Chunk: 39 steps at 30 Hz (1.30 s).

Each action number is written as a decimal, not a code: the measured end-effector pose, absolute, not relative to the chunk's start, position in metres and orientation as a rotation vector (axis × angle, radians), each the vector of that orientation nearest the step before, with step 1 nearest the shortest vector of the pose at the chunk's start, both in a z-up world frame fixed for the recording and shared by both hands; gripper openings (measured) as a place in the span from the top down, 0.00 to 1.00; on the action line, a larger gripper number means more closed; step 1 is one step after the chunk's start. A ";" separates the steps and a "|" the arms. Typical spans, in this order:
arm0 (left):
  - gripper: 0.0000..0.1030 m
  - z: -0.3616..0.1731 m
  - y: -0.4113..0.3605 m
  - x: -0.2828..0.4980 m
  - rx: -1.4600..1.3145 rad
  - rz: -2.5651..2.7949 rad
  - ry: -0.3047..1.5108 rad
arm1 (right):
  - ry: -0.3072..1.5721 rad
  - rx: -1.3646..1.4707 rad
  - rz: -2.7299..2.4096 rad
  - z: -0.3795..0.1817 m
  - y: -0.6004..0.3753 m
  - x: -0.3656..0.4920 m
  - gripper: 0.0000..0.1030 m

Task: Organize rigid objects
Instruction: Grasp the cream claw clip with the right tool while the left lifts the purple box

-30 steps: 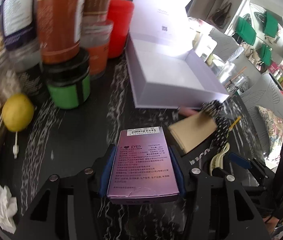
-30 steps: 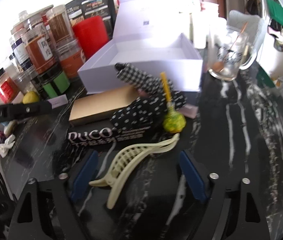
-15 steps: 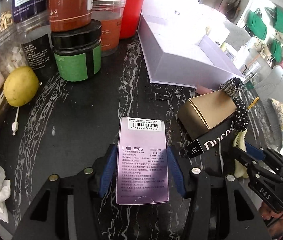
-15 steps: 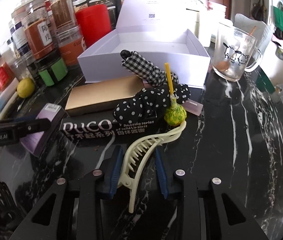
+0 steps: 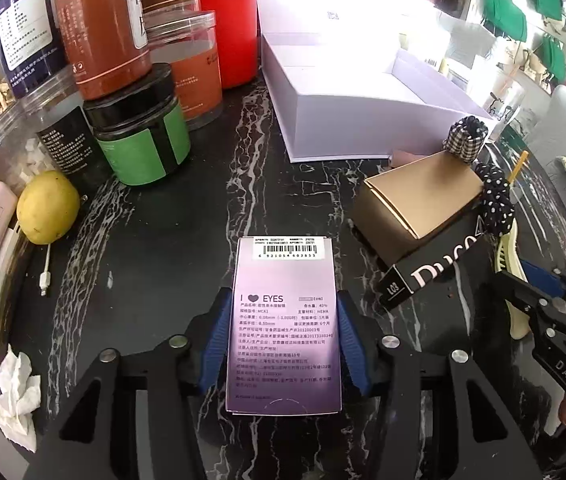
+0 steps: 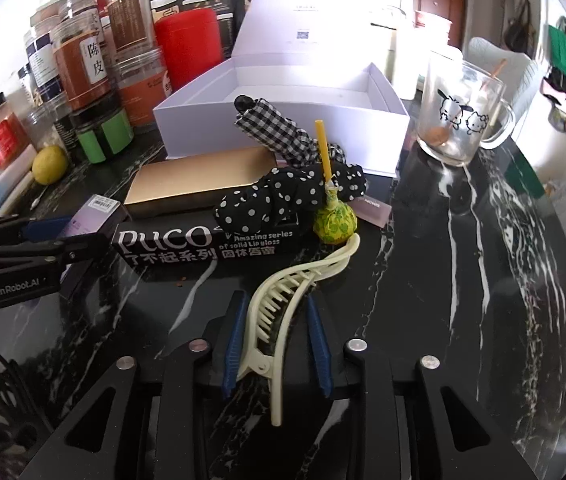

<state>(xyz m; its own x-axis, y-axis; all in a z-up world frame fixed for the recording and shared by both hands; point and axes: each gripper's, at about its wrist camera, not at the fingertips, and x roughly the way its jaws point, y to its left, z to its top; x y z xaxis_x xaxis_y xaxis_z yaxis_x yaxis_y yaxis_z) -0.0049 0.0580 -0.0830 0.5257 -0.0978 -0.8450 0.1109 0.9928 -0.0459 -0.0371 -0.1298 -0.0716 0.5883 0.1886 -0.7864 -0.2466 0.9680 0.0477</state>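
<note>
Right gripper (image 6: 275, 344) closing around cream hair claw (image 6: 283, 308), long axis running out toward white box (image 6: 387, 84) dead ahead; left gripper (image 5: 283, 340) clamped on purple carton (image 5: 285, 328), same box ahead-right.

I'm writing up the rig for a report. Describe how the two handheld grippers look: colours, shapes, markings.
Both are matte black, with angular cut-out frames and round silver bolt heads. Each finger carries a ribbed blue pad. The left gripper bears white "GenRobot.AI" lettering on its side, seen from the right wrist camera. The right gripper shows "DAS" in white on its side, seen from the left wrist camera.
</note>
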 end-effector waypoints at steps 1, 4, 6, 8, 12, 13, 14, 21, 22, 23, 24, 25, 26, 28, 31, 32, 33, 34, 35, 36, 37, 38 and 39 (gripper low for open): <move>0.51 -0.082 0.060 -0.006 0.001 -0.127 1.012 | 0.907 -0.060 0.254 -0.072 -0.131 -0.037 0.76; 0.51 -0.082 0.064 -0.009 -0.037 -0.140 1.022 | 0.911 -0.026 0.255 -0.071 -0.138 -0.038 0.78; 0.51 -0.080 0.066 -0.013 -0.056 -0.152 1.030 | 0.913 -0.008 0.260 -0.071 -0.141 -0.040 0.79; 0.51 -0.079 0.065 -0.016 -0.063 -0.163 1.032 | 0.910 0.000 0.262 -0.070 -0.143 -0.044 0.79; 0.51 -0.065 0.061 -0.022 -0.058 -0.174 1.003 | 0.896 0.005 0.260 -0.064 -0.144 -0.049 0.79; 0.51 -0.062 0.061 -0.023 -0.057 -0.175 0.995 | 0.892 0.010 0.260 -0.062 -0.145 -0.051 0.79; 0.51 -0.058 0.060 -0.024 -0.058 -0.179 0.987 | 0.887 0.014 0.262 -0.060 -0.146 -0.052 0.79; 0.51 -0.040 0.055 -0.027 -0.056 -0.191 0.932 | 0.851 0.012 0.266 -0.046 -0.150 -0.059 0.79; 0.51 -0.039 0.054 -0.026 -0.052 -0.194 0.930 | 0.848 0.010 0.264 -0.045 -0.150 -0.059 0.79; 0.51 -0.038 0.053 -0.026 -0.052 -0.195 0.929 | 0.845 0.006 0.266 -0.044 -0.150 -0.060 0.79; 0.51 -0.037 0.053 -0.025 -0.052 -0.198 0.925 | 0.843 0.004 0.269 -0.043 -0.149 -0.060 0.79; 0.51 -0.035 0.052 -0.025 -0.051 -0.203 0.920 | 0.841 0.003 0.273 -0.042 -0.148 -0.060 0.79; 0.51 -0.034 0.051 -0.025 -0.051 -0.205 0.915 | 0.840 0.002 0.277 -0.041 -0.148 -0.060 0.79; 0.51 -0.030 0.050 -0.023 -0.051 -0.211 0.902 | 0.835 -0.004 0.288 -0.039 -0.146 -0.061 0.79; 0.51 -0.023 0.049 -0.023 -0.052 -0.221 0.881 | 0.827 -0.021 0.301 -0.035 -0.143 -0.060 0.79; 0.51 -0.021 0.049 -0.022 -0.051 -0.223 0.874 | 0.824 -0.024 0.306 -0.033 -0.142 -0.060 0.79; 0.51 -0.018 0.048 -0.021 -0.047 -0.228 0.864 | 0.820 -0.024 0.310 -0.031 -0.142 -0.060 0.79; 0.51 -0.016 0.049 -0.020 -0.045 -0.228 0.855 | 0.815 -0.023 0.314 -0.029 -0.142 -0.060 0.79; 0.51 -0.014 0.049 -0.020 -0.045 -0.226 0.847 | 0.811 -0.023 0.318 -0.026 -0.143 -0.059 0.79; 0.51 -0.011 0.050 -0.018 -0.044 -0.226 0.836 | 0.805 -0.025 0.324 -0.024 -0.143 -0.059 0.79; 0.51 -0.009 0.050 -0.018 -0.043 -0.226 0.830 | 0.799 -0.031 0.329 -0.021 -0.143 -0.058 0.79; 0.51 -0.006 0.050 -0.016 -0.043 -0.228 0.820 | 0.795 -0.040 0.330 -0.020 -0.142 -0.057 0.79; 0.51 -0.004 0.050 -0.015 -0.042 -0.230 0.815 | 0.790 -0.052 0.328 -0.018 -0.141 -0.056 0.79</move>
<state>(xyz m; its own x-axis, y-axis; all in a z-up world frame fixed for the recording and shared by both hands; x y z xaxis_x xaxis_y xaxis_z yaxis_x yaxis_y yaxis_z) -0.0154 0.0501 -0.0042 0.6626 -0.2200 -0.7160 0.1876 0.9742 -0.1257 -0.0558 -0.1413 -0.0176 0.6564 0.2699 -0.7045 -0.3083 0.9482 0.0761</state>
